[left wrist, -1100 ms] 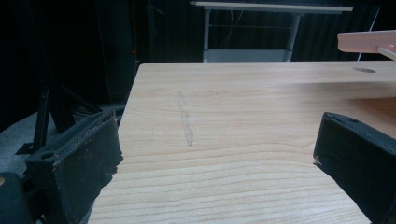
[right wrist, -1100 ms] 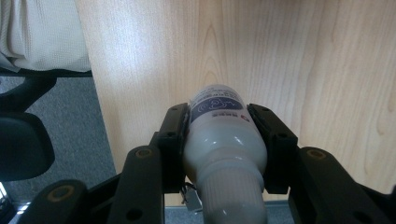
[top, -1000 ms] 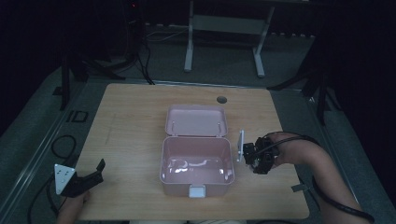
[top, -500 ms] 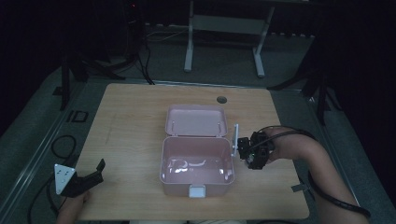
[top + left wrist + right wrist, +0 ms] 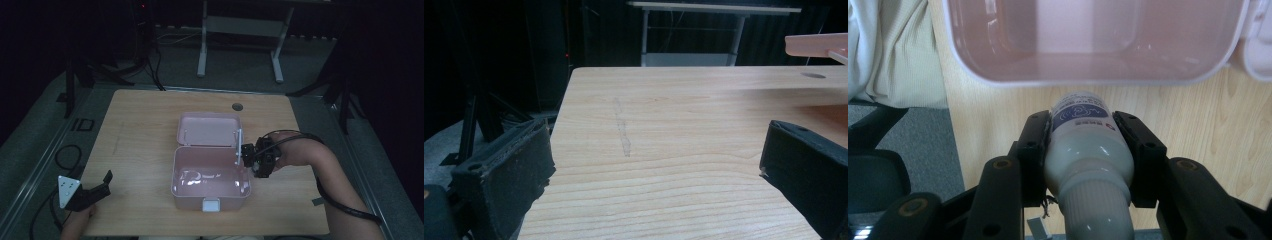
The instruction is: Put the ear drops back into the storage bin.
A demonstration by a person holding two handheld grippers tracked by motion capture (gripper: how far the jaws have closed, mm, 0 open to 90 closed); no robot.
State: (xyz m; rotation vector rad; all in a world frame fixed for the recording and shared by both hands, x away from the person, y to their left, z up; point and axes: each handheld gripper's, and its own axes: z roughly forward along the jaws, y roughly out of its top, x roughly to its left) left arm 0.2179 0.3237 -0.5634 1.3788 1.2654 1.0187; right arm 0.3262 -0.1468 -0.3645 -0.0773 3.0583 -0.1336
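Observation:
An open pink box [image 5: 174,170] stands mid-table, its lid [image 5: 207,129] laid back behind it. My right gripper [image 5: 251,159] hovers at the box's right wall. In the right gripper view, this gripper [image 5: 1083,125] is shut on a white bottle [image 5: 1088,150] with a blue label. The bottle's base points at the box's rim [image 5: 1088,81], and the box's inside looks empty. My left gripper [image 5: 106,184] rests near the table's front left corner. Its jaws stand wide apart in the left gripper view [image 5: 656,160], with bare wood between them.
The wooden table [image 5: 140,130] has a round cable hole [image 5: 237,106] at its back. The pink lid's edge [image 5: 816,45] juts in at the upper right of the left gripper view. A metal desk frame [image 5: 240,25] stands beyond the table, and cables [image 5: 65,155] lie on the floor at its left.
My right gripper has carried the bottle left, up to the box's right wall, and risen slightly. The left gripper has stayed where it was.

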